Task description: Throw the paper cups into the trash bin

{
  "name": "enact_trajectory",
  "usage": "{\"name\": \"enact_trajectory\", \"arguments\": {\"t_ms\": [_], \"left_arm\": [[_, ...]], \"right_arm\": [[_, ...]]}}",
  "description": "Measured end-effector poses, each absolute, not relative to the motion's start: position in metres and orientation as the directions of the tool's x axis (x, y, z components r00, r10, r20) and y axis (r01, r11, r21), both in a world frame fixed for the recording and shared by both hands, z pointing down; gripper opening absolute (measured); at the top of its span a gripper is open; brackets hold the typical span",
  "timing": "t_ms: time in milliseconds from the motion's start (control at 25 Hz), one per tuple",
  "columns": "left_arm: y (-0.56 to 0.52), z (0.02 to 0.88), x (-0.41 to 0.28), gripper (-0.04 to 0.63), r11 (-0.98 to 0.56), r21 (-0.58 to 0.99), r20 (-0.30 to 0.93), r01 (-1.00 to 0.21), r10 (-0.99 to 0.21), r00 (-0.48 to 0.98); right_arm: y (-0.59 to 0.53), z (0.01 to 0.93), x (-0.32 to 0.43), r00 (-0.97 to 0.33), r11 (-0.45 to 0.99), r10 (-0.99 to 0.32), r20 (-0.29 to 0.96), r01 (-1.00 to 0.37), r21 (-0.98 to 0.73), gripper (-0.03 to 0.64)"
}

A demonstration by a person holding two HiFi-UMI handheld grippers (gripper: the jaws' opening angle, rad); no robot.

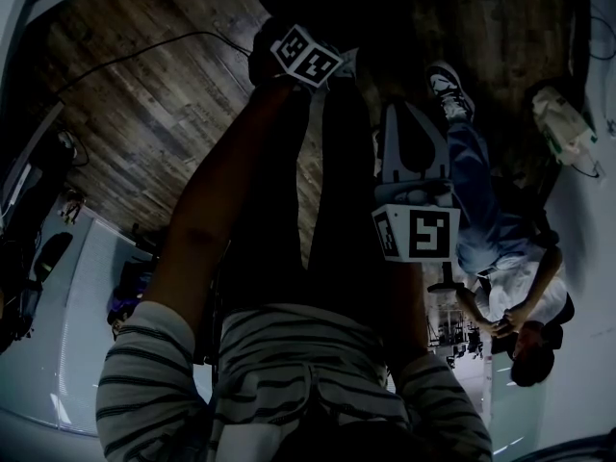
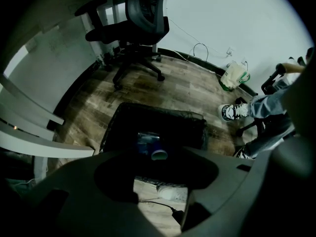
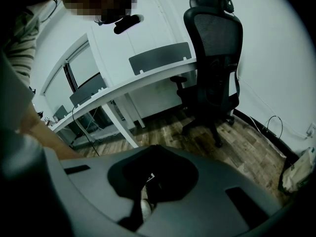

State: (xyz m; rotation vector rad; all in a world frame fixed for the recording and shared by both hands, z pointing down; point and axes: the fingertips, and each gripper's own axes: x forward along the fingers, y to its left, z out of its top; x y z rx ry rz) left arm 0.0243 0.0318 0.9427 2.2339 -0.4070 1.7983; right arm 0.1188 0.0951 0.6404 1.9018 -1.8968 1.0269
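Observation:
In the left gripper view a black-lined trash bin [image 2: 157, 123] stands on the wood floor right below my left gripper. A white paper cup [image 2: 159, 154] lies inside it beside a blue item [image 2: 147, 138]. In the head view my left gripper [image 1: 306, 54] is stretched forward over a dark area. Only its marker cube shows and its jaws are lost in shadow. My right gripper [image 1: 414, 114] hangs lower at my right side. Its two grey fingers [image 1: 393, 147] meet at the tips with nothing between them. No cup is in either gripper.
A black office chair [image 2: 140, 26] stands beyond the bin, near white desks [image 3: 148, 80] and a wall. A seated person in jeans and sneakers [image 1: 481, 191] is close on my right. A white-green bag [image 2: 234, 75] and a cable [image 1: 144, 51] lie on the floor.

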Motion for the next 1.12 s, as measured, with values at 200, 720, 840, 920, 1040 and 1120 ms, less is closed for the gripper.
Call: {"name": "enact_trajectory", "arguments": {"t_ms": [200,720,840,920,1040,1120], "left_arm": [[0.03,0.931,0.027,0.244,-0.929,0.017,0.976,-0.37,-0.066,0.209],[0.024,0.871,0.038,0.177,-0.897,0.045,0.952,-0.44,-0.094,0.291],[0.023,0.852,0.041,0.152,-0.876,0.064,0.942,-0.478,-0.105,0.319],[0.019,0.839,0.044,0.137,-0.865,0.061,0.936,-0.498,-0.124,0.33],[0.011,0.816,0.046,0.114,-0.851,0.04,0.922,-0.523,-0.171,0.348],[0.005,0.803,0.046,0.097,-0.842,0.033,0.912,-0.539,-0.196,0.361]], "right_arm": [[0.093,0.633,0.119,-0.106,-0.102,-0.771,0.628,-0.953,-0.286,0.014],[0.08,0.6,0.112,-0.122,-0.058,-0.798,0.591,-0.959,-0.276,0.014],[0.077,0.591,0.11,-0.132,-0.047,-0.798,0.588,-0.959,-0.279,0.015],[0.074,0.584,0.11,-0.135,-0.038,-0.801,0.584,-0.961,-0.275,0.015],[0.072,0.574,0.108,-0.142,-0.017,-0.807,0.573,-0.964,-0.264,0.015],[0.069,0.568,0.106,-0.147,-0.004,-0.811,0.566,-0.967,-0.257,0.014]]}}
